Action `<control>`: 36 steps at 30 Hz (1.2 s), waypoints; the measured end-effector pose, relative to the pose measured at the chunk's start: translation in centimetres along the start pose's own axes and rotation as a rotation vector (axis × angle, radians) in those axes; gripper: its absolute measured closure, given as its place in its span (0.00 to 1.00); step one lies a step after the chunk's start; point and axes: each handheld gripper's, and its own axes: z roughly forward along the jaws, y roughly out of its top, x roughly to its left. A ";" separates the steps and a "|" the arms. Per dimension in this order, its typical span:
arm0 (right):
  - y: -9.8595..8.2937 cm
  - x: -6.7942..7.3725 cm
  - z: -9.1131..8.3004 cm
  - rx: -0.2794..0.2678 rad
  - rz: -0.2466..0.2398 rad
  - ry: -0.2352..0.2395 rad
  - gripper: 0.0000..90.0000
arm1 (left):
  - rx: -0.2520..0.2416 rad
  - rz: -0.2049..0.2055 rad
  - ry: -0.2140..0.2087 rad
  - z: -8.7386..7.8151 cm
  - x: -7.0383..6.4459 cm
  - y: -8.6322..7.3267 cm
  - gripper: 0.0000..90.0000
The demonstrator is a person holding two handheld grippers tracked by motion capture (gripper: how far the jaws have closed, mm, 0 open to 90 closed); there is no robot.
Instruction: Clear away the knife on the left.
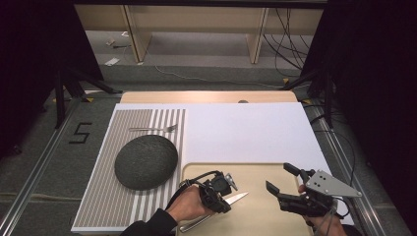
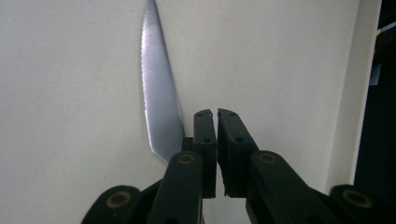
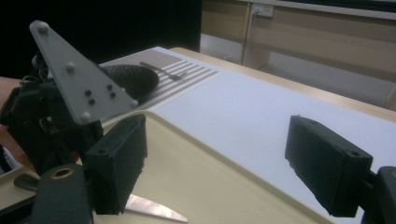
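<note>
On the beige tray (image 1: 260, 172) at the table's near edge lies a serrated knife (image 1: 216, 209); the left gripper (image 1: 222, 189) sits over it, jaws nearly closed beside the blade, grasping nothing; the right gripper (image 1: 280, 179) hovers wide open nearby.

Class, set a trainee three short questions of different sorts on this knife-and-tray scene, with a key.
1. True or false: the knife lies on the beige tray.
2. Which gripper is wide open: A left gripper, B right gripper?
3. Fill in: the fork lies beyond the dark ____ on the striped mat.

Key: 1 true; 2 B; 3 plate.
</note>
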 end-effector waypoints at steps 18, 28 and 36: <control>0.0 0.0 0.0 0.003 -0.008 -0.002 0.24 | -0.001 -0.030 0.089 1.4 0.5 0.9 1.00; 0.0 0.1 0.0 0.004 -0.011 -0.002 0.24 | -0.021 -0.109 0.158 0.6 2.3 0.3 1.00; 0.0 0.1 0.0 0.004 -0.011 -0.001 0.24 | -0.027 -0.164 0.199 -0.2 3.9 -0.5 1.00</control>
